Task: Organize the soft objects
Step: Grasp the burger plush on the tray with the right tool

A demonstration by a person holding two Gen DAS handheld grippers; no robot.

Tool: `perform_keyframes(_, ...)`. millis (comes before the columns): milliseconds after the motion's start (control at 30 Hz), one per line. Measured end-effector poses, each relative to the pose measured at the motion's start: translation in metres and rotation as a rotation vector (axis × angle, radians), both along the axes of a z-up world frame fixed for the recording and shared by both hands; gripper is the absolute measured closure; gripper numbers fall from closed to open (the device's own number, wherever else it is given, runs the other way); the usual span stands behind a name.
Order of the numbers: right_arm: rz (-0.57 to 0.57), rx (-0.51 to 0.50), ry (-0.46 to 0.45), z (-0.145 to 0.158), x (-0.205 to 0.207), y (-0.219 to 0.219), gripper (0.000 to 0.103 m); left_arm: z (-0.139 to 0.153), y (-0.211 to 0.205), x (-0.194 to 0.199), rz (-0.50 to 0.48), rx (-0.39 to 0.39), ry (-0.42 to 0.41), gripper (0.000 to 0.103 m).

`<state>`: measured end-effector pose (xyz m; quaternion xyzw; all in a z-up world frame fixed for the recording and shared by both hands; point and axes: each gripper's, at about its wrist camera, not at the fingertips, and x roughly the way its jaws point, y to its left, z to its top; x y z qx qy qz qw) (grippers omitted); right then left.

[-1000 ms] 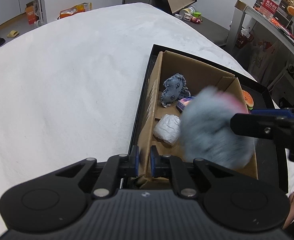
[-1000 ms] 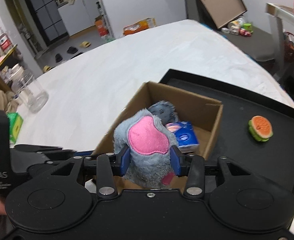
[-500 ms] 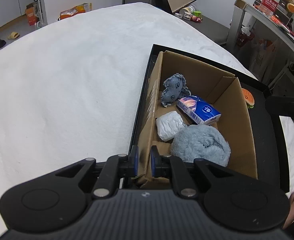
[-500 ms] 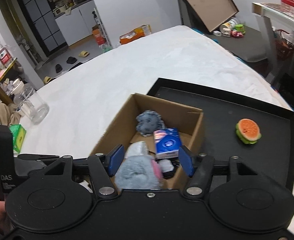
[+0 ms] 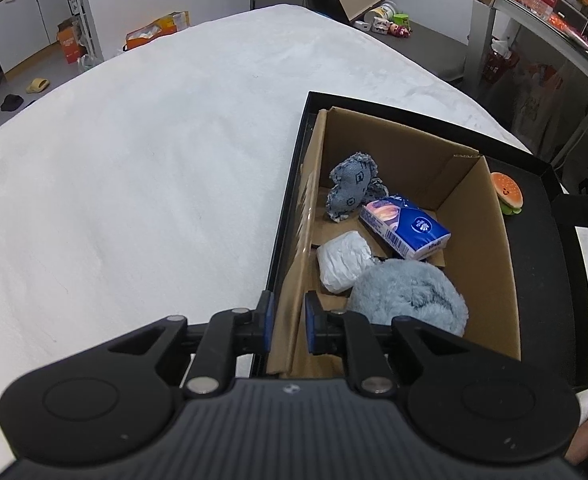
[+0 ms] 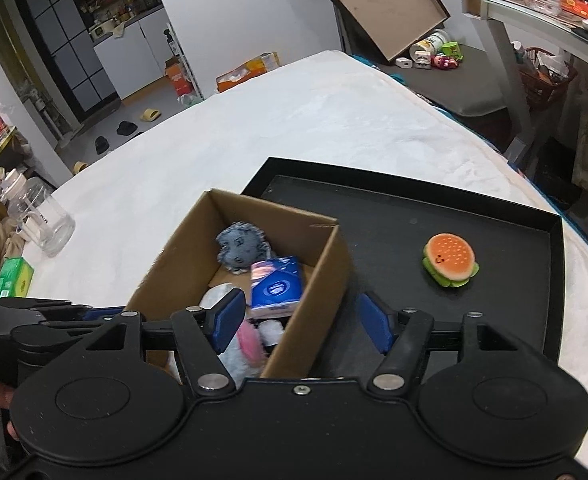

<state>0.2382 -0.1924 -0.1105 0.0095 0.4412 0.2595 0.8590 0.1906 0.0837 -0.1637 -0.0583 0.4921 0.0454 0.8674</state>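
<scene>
Left tool (image 5: 289, 320) astride the near left wall of the cardboard box (image 5: 486, 240), one blue pad outside and one inside, jaws easing open with the cardboard between them and seemingly touching both pads. Probably placed there to steady the light box against sliding or tipping while filling it.

Right tool (image 6: 300, 320) hanging above the box's near right corner, jaws spreading, no pad pressing on anything. Below and between its fingers, only the box wall and a glimpse of pink ear.

Inside the box, nearest the tools: a fluffy grey plush toy (image 5: 410, 296), lying loose and slumped against the near end. Beside it, a crumpled white wad (image 5: 344, 256) against the left wall. Farther in, a blue tissue pack (image 5: 406, 228) lying at a slant, and at the far end a frayed denim soft toy (image 5: 350, 188) leaning on the left wall. All dropped in rather than arranged, hence the tilts and overlaps.

Outside the box, alone on the black tray (image 5: 542, 300): a plush burger (image 6: 450, 260), upright, well apart from the box's right wall. Likely the last soft item to collect, and close to the right tool's side. Tray itself resting on the white bed (image 5: 154, 180), a yielding base, so a steadying hold on the box makes sense.

Judging by the lone burger, nearly done.
</scene>
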Motion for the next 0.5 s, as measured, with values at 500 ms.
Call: perform_keyframes(500, -0.038, 0.027, 0.013, -0.024, 0.052, -0.042, 0.026, 0.005, -0.019, 0.03, 0.015, 0.089, 0.025, 0.052)
